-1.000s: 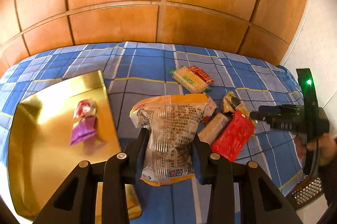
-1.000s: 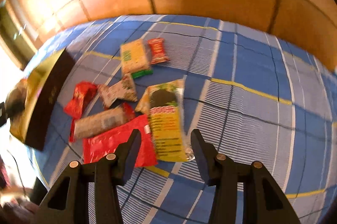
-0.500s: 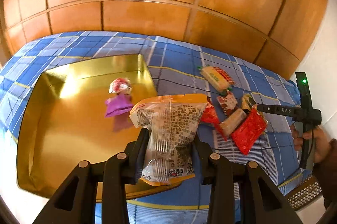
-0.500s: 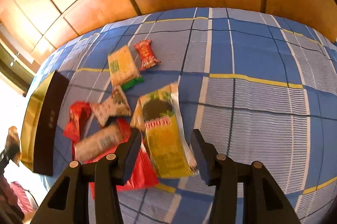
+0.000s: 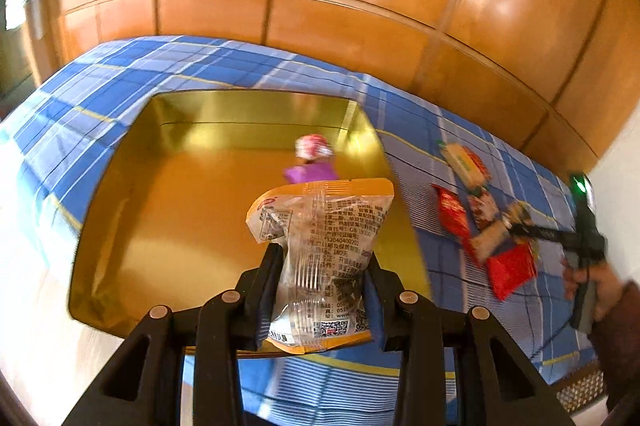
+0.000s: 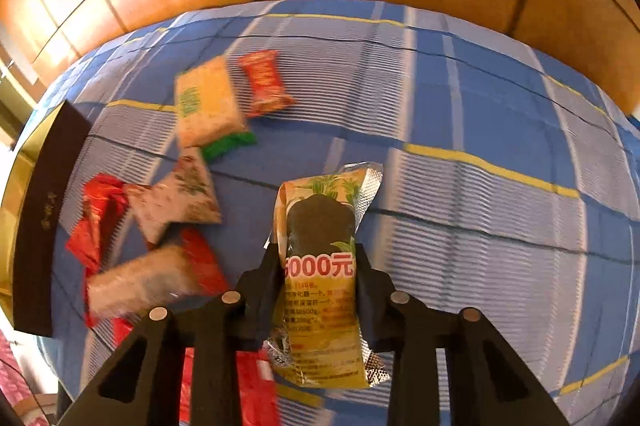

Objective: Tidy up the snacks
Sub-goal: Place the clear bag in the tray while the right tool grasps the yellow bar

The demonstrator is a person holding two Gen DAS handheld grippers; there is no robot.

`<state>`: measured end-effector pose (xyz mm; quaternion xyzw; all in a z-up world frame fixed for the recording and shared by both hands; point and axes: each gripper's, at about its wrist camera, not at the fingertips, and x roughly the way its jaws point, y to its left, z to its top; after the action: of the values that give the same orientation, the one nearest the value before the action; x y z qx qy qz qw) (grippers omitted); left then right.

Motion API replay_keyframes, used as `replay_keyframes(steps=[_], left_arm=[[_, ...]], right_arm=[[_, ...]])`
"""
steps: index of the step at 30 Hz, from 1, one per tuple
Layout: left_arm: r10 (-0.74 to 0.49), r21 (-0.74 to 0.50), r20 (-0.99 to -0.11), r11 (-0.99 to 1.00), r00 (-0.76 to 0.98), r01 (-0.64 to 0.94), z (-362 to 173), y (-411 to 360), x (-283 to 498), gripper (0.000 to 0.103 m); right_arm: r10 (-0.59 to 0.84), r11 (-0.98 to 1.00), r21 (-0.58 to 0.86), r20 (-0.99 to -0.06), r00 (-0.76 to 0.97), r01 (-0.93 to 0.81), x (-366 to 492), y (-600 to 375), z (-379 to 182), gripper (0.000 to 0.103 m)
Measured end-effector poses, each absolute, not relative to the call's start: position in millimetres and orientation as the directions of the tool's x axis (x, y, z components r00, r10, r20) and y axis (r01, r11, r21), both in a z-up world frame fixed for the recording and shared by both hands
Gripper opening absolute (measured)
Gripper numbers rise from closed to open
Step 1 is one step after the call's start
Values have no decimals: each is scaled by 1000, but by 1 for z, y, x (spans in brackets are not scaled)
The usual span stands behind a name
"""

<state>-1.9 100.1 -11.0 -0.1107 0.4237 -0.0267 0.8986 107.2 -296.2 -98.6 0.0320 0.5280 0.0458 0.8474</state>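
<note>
A blue plaid cloth (image 5: 120,85) is covering the surface in front of wooden wall panels (image 5: 360,25), and a shallow gold tray (image 5: 120,226) is lying on it, holding a purple packet (image 5: 310,173) and a pink-and-white sweet (image 5: 314,145) near its far right corner. The left hand-held gripper (image 5: 324,266) is hanging over the tray, clamped on an orange-edged clear snack bag (image 5: 320,226). To the tray's right, loose snacks are lying on the cloth, among them a pale cracker pack (image 6: 206,101) and a small red packet (image 6: 264,81). The right hand-held gripper (image 6: 318,278) is closing, its pads squeezing a yellow packet (image 6: 320,209) with a dark bar printed on it.
</note>
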Motion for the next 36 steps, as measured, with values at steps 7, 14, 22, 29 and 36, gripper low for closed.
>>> replay_keyframes(steps=[7,14,22,29,36], left_arm=[[-168,-345,-769,922,617,-179,-20,142,13,38],[-176,-375,-777,901,605,-219,-20,153,48,38],[-137,-316,-823,917,551,-244,-32,152,109,39],[-61,-213,-838,952,543,-222,-39,138,160,34],[-46,-200,-837,953,546,-226,-44,134,171,34]], right_arm=[[112,994,92,-887,449,-65,87,-316,-102,35],[86,995,56,-877,472,-77,83,-309,-102,38],[77,996,44,-871,485,-80,82,-306,-102,38],[76,996,43,-867,492,-79,80,-307,-102,38],[81,996,54,-863,499,-69,79,-309,-103,38]])
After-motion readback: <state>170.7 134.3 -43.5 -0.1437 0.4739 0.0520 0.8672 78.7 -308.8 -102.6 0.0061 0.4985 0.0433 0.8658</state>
